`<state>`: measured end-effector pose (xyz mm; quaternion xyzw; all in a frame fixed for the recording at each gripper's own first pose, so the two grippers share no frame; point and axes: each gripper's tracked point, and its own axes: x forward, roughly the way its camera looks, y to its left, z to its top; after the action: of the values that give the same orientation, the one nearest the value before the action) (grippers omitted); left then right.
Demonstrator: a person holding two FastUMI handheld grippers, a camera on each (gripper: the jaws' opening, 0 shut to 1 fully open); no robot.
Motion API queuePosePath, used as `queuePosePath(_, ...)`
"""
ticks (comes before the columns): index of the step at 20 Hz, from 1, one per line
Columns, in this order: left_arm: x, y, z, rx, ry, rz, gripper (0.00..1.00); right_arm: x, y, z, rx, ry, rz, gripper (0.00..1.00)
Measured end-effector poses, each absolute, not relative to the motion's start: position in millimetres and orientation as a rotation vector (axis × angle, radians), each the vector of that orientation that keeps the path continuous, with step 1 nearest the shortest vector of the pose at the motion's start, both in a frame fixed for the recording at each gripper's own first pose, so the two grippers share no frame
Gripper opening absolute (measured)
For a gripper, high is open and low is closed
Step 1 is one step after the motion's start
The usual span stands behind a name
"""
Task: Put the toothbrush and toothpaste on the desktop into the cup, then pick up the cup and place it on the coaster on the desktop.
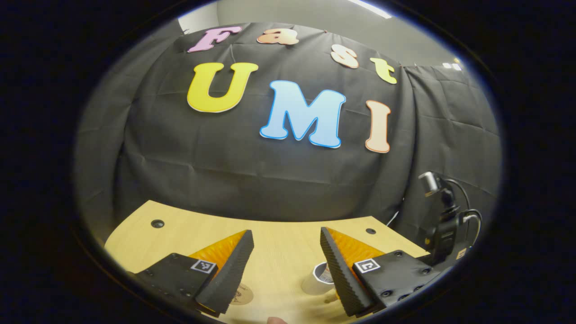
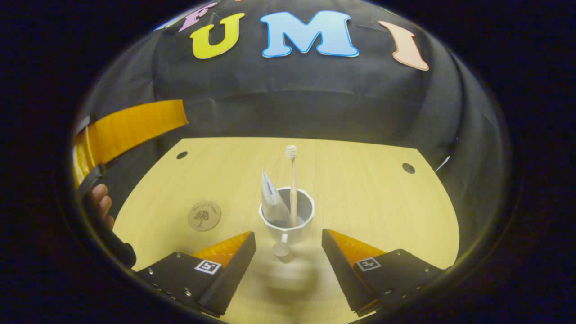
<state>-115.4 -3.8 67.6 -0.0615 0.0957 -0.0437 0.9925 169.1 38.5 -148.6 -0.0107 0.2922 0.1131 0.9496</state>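
Brush [image 2: 292, 180] and paste [image 2: 273, 200] are held upright in the cup [image 2: 288, 216].
Both grippers [image 2: 288, 252] [image 1: 286, 261] are spread wide; the coaster [image 2: 204, 216] is seen at 9 o'clock.

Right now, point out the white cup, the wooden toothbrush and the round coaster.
white ceramic cup [image 2: 288, 229]: right gripper view, front wall.
wooden toothbrush [image 2: 293, 189]: right gripper view, mid handle.
round brown coaster [image 2: 204, 216]: right gripper view, centre.

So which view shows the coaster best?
The right gripper view: the coaster lies whole and unobstructed on the desk, left of the cup. In the left gripper view it peeks out beside a finger, mostly hidden.
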Motion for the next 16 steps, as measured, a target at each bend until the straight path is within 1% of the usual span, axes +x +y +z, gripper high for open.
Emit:
queuePosePath(6,-138.0,31.0,58.7,-0.160,0.230,-0.038,0.95,175.7,45.8,-176.9,-0.015,0.804,0.207,0.93)
queuePosePath(7,-141.8,35.9,58.9,-0.167,0.234,-0.031,0.99,176.3,45.3,-182.2,-0.022,0.839,0.200,0.93)
queuePosePath(8,-145.3,41.3,58.1,-0.173,0.238,-0.024,0.95,177.0,46.0,-186.0,-0.028,0.868,0.200,0.93)
queuePosePath(9,-147.1,46.2,57.1,-0.174,0.240,-0.016,0.95,177.4,47.0,-190.1,-0.030,0.896,0.199,0.93)
queuePosePath(16,-166.4,79.8,47.4,-0.176,0.264,0.036,0.95,185.4,50.9,-211.9,-0.011,1.012,0.187,0.93)
